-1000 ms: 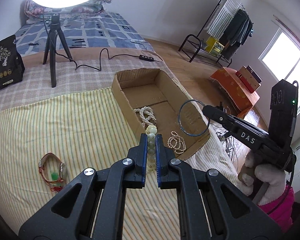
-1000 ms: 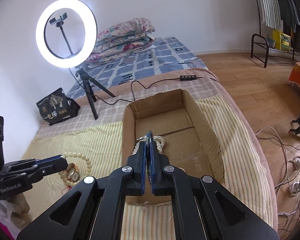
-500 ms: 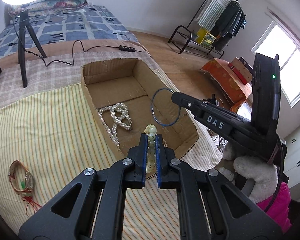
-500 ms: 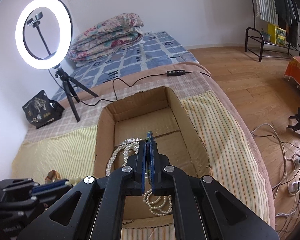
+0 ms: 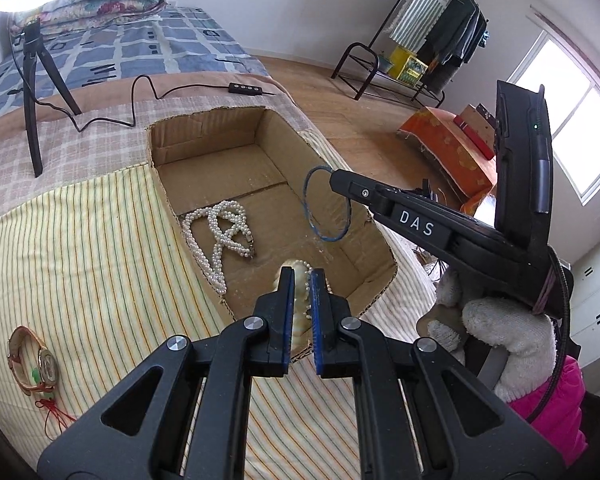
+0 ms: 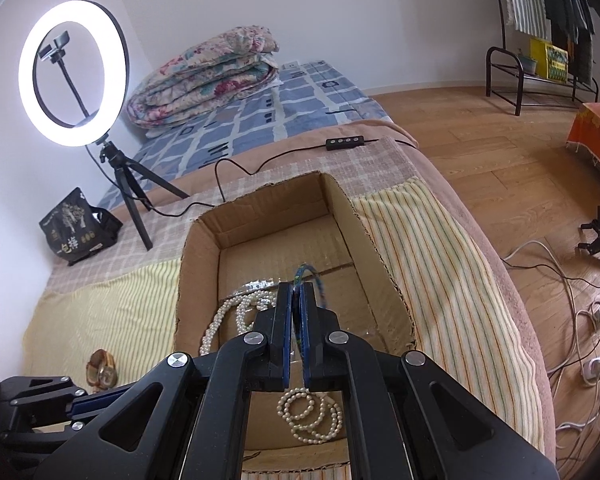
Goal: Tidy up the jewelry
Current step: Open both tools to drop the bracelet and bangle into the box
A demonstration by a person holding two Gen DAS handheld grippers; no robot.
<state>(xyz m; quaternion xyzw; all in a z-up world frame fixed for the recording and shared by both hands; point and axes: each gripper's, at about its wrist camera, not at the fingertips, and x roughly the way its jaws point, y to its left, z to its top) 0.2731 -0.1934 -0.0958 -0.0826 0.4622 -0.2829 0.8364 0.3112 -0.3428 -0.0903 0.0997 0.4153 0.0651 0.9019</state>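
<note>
My left gripper (image 5: 302, 274) is shut on a pale green bead bracelet (image 5: 298, 292) and holds it over the near end of an open cardboard box (image 5: 284, 128). My right gripper (image 6: 297, 288) is shut on a thin blue bangle (image 6: 316, 278), also seen from the left wrist view (image 5: 325, 204), hanging above the box (image 6: 340, 200). A long pearl necklace (image 5: 220, 232) (image 6: 236, 312) and a small pearl bracelet (image 6: 310, 414) lie inside the box. An orange-strap watch (image 5: 36, 364) lies on the striped cloth to the left.
A ring light on a tripod (image 6: 74, 84), its cable and inline switch (image 6: 345, 142), and a black bag (image 6: 78, 232) stand behind the box. Folded quilts (image 6: 208, 72) lie farther back. The bed edge drops to a wooden floor with cables (image 6: 560, 280) on the right.
Both grippers have moved forward over the box with their jewelry. The left gripper now holds the bead bracelet over the box's near end; the bangle hangs lower inside the box opening.
</note>
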